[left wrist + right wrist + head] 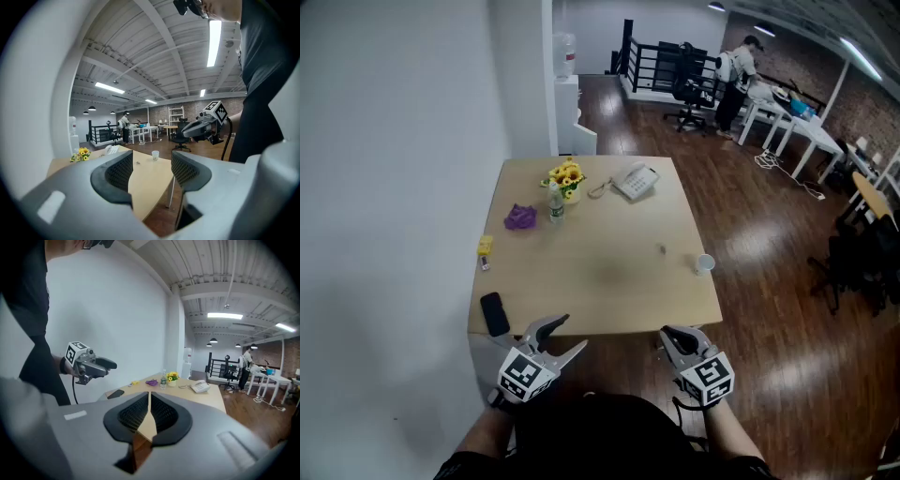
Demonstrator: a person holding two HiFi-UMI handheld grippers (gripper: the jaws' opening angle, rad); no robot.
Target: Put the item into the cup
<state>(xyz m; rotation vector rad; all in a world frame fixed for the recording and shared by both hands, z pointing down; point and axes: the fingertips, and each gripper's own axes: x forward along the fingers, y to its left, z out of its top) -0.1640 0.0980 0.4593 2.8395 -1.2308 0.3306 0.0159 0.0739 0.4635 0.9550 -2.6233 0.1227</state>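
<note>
Left gripper [570, 334] sat w/ jaws apart, right gripper [668, 335] pinched shut, both empty. Risk: tiny item [662, 248] might've skidded under a pinch; cup [704, 264] by table [600, 277] edge might've toppled off.

Left claw [151, 169] jaws apart, empty, cup [155, 154] on table [146, 183] beyond

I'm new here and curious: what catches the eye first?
Two handheld grippers hover at the near edge of the wooden table, the left gripper with jaws apart, the right gripper with jaws together. On it, yellow flowers stand at the far side beside a white telephone, and a small white cup sits alone near the right edge.
</note>
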